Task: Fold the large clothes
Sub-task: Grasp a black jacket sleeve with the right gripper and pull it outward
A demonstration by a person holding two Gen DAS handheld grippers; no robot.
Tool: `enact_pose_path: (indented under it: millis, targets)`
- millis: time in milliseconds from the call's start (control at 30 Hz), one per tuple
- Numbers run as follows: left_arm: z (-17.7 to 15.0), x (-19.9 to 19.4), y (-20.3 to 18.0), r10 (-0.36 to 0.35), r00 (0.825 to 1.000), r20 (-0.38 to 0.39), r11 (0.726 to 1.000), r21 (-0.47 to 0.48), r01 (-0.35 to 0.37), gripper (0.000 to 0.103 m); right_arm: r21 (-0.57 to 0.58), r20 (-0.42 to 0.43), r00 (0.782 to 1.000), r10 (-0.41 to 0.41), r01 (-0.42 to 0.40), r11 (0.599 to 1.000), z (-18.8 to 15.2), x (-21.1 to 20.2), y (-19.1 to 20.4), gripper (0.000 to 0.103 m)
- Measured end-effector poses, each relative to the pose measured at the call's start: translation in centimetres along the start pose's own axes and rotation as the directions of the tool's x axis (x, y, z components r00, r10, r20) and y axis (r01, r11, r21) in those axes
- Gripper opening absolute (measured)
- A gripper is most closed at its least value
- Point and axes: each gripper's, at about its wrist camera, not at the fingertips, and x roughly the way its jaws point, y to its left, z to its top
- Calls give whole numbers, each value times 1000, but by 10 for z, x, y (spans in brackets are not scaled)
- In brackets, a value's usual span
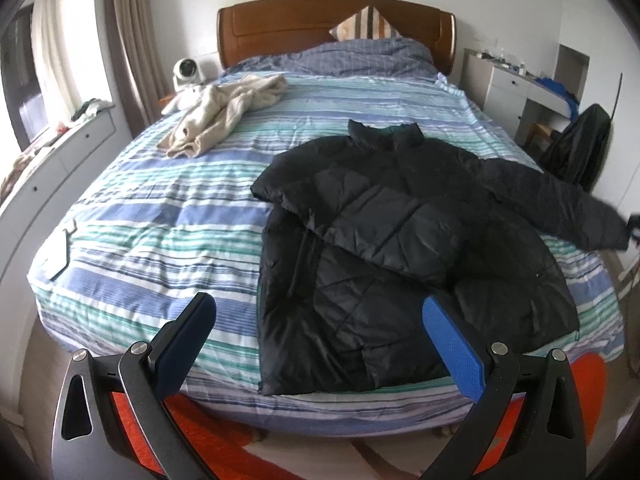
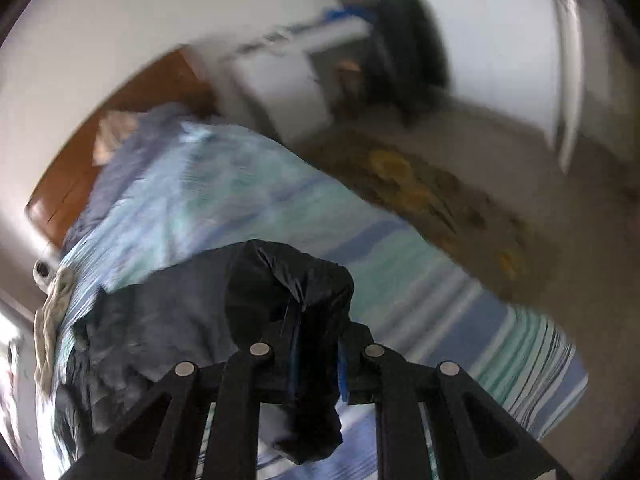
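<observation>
A black quilted jacket lies on the striped bed, its left sleeve folded across the chest and its right sleeve stretched out and lifted to the right. My left gripper is open and empty above the bed's foot, near the jacket's hem. My right gripper is shut on the cuff of the black sleeve, held above the bed's right side. The right wrist view is blurred by motion.
A beige garment lies crumpled at the bed's far left. A wooden headboard and pillow stand behind. A white desk and a chair with dark clothes stand to the right. An orange rug lies below.
</observation>
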Motion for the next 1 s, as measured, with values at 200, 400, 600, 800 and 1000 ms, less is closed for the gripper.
enact_pose_path:
  millis: [200,400,600,800,1000]
  targets:
    - [3,0,-6,8,1000,-4,1000,19,-8,103,95,46,989,-140,136,986,-6,8,-51,57]
    - [5,13,-19,-22,999,-40,999,42,24,103,11,100,974,203,-205,979,-8,-14,-33,58]
    - [8,11,-41,-42,999,-5,994,105,43,103,125,-118,985,128,-113,986,-38,85,-34,54]
    - [15,22,-39,-75,997,17,965,252,69,103,-41,64,995,-82,84,996,-63,58,-5,54]
    - [22,83,-97,-218,973,-71,786,578,218,103,-297,109,993,39,-5,955,-116,-12,45,56]
